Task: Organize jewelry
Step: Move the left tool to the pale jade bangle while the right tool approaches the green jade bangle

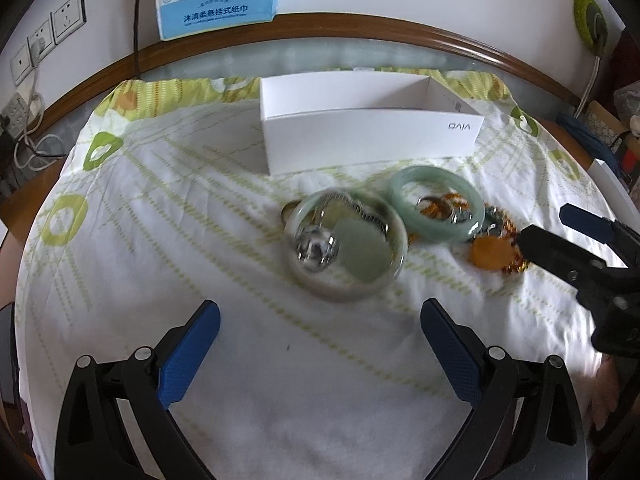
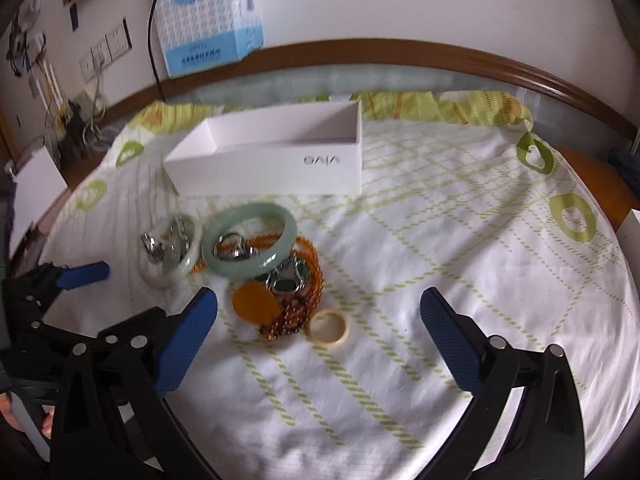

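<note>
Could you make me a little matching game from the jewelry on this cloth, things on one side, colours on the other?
Things:
1. bangle nearest the white box
2. flat oval pendant
3. small plain ring
4. bead string

Colours:
A. cream
B. orange
C. pale green
D. amber brown

Pairs: 1-C, 2-B, 3-A, 4-D
</note>
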`<state>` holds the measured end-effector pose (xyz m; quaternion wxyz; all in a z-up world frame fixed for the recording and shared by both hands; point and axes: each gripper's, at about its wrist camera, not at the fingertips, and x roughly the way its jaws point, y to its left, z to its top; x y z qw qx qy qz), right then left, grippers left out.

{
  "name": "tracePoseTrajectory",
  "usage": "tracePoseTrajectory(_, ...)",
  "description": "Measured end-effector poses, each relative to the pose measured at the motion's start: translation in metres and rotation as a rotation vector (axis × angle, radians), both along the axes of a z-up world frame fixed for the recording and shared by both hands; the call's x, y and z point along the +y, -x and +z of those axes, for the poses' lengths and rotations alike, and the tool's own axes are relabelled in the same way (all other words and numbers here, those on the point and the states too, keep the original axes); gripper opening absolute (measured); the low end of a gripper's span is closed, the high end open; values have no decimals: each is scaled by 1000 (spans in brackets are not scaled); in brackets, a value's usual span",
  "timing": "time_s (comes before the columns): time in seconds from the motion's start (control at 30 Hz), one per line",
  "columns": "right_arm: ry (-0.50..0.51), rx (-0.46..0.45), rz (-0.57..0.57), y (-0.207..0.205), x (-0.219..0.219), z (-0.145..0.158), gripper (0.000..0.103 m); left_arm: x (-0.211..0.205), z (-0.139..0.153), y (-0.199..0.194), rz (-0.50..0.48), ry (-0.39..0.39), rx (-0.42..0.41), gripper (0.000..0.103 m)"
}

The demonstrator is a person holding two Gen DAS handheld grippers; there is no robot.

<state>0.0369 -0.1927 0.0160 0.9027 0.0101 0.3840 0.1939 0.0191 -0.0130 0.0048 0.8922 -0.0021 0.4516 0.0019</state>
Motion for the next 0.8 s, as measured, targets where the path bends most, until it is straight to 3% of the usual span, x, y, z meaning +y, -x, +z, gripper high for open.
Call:
tracePoseTrajectory(0.37, -285, 105, -135, -24, -54, -7, 99, -30, 14, -30, -76, -86, -52, 100)
tracePoseTrajectory(0.47, -276, 95, -154, -25, -57, -7, 99, -26, 11, -35, -79, -50, -45, 95)
tracePoseTrajectory(0.6, -239, 68, -145, -23, -52, -4, 99, -13, 4, -32, -62, -26, -14, 75)
tracePoseTrajectory(0.67, -224, 63, -137, -23, -50, -4, 99, 0, 3, -29, -59, 30, -3, 71)
tracePoseTrajectory(0.8, -211, 51, -133, -21, -47, -3, 99, 12, 5, -26, -26, 30, -17, 70)
